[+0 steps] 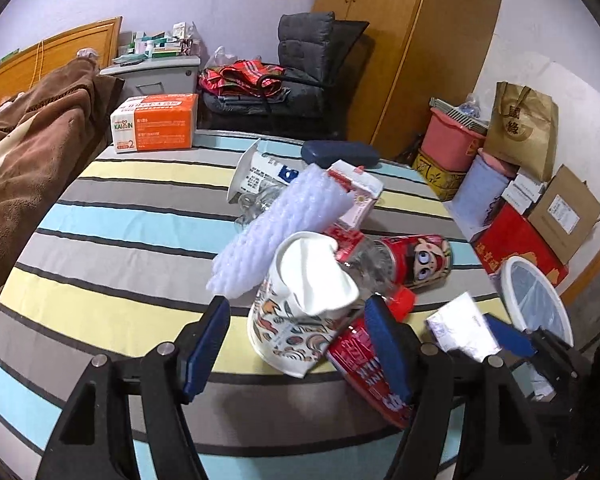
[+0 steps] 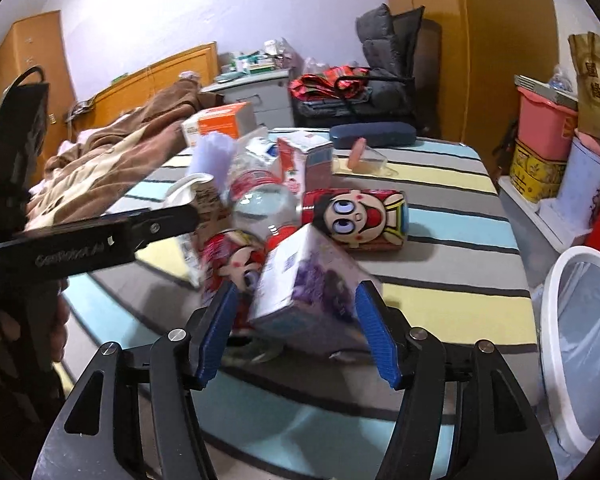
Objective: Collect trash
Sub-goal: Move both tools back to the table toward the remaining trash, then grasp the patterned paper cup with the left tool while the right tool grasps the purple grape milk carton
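A crushed patterned paper cup (image 1: pixel 288 320) lies on the trash pile between the jaws of my left gripper (image 1: pixel 296 308). The jaws are open, with a gap at the left pad. A white and purple box (image 2: pixel 304 284), tilted and blurred, sits between the jaws of my right gripper (image 2: pixel 294 300). Its right pad is at the box's edge and the left pad stands clear, so this gripper is open. Around them lie a white foam net (image 1: pixel 276 224), a clear bottle (image 2: pixel 260 200) and red cartoon cans (image 2: pixel 360 216). A white bin (image 2: pixel 556 320) with a clear liner stands off the table's right side.
The striped tablecloth (image 1: pixel 120 240) covers the table. A dark glasses case (image 1: pixel 340 152) and an orange box (image 1: pixel 156 124) sit at its far edge. A brown blanket (image 1: pixel 28 152) lies to the left. Boxes, a pink tub and a paper bag (image 1: pixel 520 128) stack along the right wall.
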{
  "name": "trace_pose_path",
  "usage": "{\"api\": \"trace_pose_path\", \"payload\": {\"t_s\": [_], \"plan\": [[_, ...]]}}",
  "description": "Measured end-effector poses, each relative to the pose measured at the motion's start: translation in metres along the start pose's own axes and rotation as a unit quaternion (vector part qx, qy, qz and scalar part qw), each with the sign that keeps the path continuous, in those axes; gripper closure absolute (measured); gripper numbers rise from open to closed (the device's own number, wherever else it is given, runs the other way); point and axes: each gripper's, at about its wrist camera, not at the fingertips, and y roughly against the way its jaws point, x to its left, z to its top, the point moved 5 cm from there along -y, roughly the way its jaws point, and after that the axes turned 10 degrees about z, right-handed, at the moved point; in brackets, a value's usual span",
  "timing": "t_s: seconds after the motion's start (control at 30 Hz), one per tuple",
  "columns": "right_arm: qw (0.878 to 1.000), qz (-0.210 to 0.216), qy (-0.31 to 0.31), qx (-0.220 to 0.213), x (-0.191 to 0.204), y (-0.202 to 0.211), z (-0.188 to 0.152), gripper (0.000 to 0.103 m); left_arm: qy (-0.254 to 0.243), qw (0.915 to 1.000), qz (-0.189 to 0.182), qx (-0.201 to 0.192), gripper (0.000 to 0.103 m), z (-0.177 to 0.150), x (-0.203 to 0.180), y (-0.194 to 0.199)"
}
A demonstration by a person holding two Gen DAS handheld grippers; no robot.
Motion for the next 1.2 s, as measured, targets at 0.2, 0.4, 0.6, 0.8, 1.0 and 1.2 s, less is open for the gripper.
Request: {"api": "trace_pose_path", "payload": {"t_s": [0.2,0.4,0.6,0.8,1.0,1.2], "plan": [[0.999,-0.041,-0.019,0.005,-0.018,0.002,0.0,0.04,-0.008,0.9999,-0.007,0.012,0.032,0.0,-0.006,-0.015],[0.998,-0.057,-0.034,0.005,-0.034,0.008,0.0,0.04,-0.005,0.9998,-0.017,0.013,0.033,0.002,-0.01,-0.02],[0.997,-0.052,-0.049,0.003,-0.041,0.011,-0.001,0.04,-0.005,0.9999,-0.013,0.006,0.048,0.005,-0.011,-0.02],[0.999,-0.043,-0.03,0.006,-0.039,0.017,-0.006,0.041,0.0,0.9998,-0.02,0.007,0.049,0.004,-0.009,-0.02],[0.999,-0.026,-0.028,0.023,-0.04,0.026,-0.014,0.041,0.001,0.9994,-0.033,0.006,0.049,0.0,-0.013,-0.014],[0.997,-0.033,-0.052,0.042,-0.049,0.033,-0.029,0.041,-0.004,0.999,-0.044,0.01,0.049,-0.007,-0.016,-0.008]]}}
